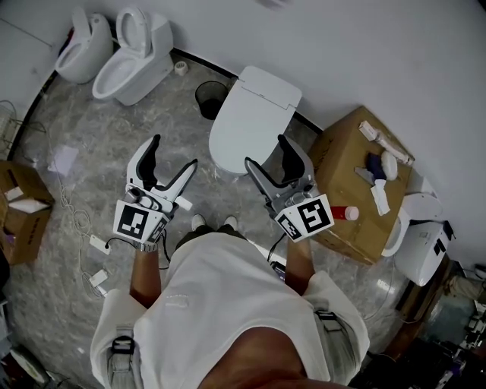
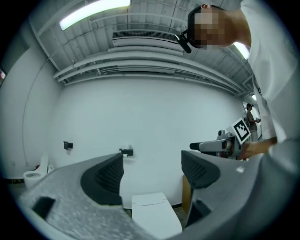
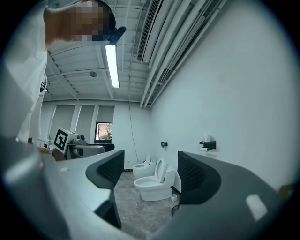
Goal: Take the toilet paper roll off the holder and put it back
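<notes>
Marbled grey floor (image 1: pixel 76 137), glossy white lidded toilet (image 1: pixel 254 114), left gripper (image 1: pixel 175 152) and right gripper (image 1: pixel 264 150) spread apart, empty

Head view: soft, even light falling from above; white wall (image 1: pixel 364 53) reading pale grey, floor (image 1: pixel 99 129) sitting dimmer, lower right corner sinking into dark. Shadows staying faint.

Left gripper view: ceiling tube (image 2: pixel 96 10) blowing out at upper left; fisheye bending ceiling lines, black vignette ringing frame; left gripper (image 2: pixel 152 173) going soft near lens at bottom.

Right gripper view: second tube (image 3: pixel 112 65) glaring at top centre, window (image 3: pixel 104 132) glowing left of centre; cool bluish cast washing everything; right gripper (image 3: pixel 152 173) blurring in foreground.
</notes>
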Demonstrator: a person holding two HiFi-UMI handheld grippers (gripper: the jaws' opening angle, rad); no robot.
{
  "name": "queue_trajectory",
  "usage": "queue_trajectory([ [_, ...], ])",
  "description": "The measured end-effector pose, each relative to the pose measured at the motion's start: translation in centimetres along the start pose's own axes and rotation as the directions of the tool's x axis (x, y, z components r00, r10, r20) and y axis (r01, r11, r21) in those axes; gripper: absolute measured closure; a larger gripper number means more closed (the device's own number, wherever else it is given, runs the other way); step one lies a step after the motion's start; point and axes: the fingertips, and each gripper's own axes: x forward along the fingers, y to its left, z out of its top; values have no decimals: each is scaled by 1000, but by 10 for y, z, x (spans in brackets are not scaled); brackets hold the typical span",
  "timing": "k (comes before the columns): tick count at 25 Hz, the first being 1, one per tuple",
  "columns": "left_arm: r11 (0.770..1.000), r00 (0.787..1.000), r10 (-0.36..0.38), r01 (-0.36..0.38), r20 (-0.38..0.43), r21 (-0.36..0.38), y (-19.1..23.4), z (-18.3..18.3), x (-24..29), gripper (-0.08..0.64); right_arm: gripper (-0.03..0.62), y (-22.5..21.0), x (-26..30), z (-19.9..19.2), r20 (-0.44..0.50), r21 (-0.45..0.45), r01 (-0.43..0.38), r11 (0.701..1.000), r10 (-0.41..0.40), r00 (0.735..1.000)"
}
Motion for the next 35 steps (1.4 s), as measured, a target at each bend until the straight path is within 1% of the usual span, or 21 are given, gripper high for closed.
queue_trajectory([
  [3,998,998,54,-54,-12,9,10,-5,7,147,193,-17,6,-6,0,8,4,1000,-4,1000],
  [6,997,997,76,-76,-30,4,13,-12,18,126,172,-34,10,-14,-12,18,3,1000,-3,1000],
  [10,998,998,55,-55,-27,2,8,-16,41,103,144,-58,19,-18,-20,4,10,1000,-10,1000],
  [12,999,999,50,-51,-20,-8,14,-17,51,100,138,-66,27,-16,-13,-4,20,1000,-20,1000],
  [15,998,999,44,-44,-5,-37,36,-20,68,100,135,-76,45,-17,-23,-20,27,999,-28,999],
  [17,999,1000,27,-27,3,-42,57,-23,84,100,133,-83,64,-21,-35,-26,40,999,-41,999],
  [20,998,1000,-2,3,10,-55,100,-33,111,100,135,-95,102,-30,-44,-8,65,998,-65,997],
  [22,997,999,-39,40,17,-73,135,-42,135,100,135,-106,138,-36,-48,-3,92,996,-92,995],
  [25,991,994,-103,105,28,-89,202,-50,173,100,135,-125,207,-44,-64,-17,153,988,-154,986],
  [27,987,991,-131,133,27,-88,253,-46,195,100,135,-130,262,-45,-84,-17,171,985,-172,981],
  [29,987,990,-140,142,27,-80,303,-37,213,100,135,-133,314,-41,-106,-33,171,985,-173,979],
  [31,986,989,-144,146,29,-75,349,-30,230,100,132,-141,357,-32,-105,-53,183,982,-188,977],
  [33,986,988,-150,152,34,-71,384,-26,249,100,132,-159,388,-23,-90,-75,215,974,-221,971],
  [35,984,987,-157,160,38,-75,408,-26,268,100,132,-183,408,-14,-76,-94,261,961,-268,960],
])
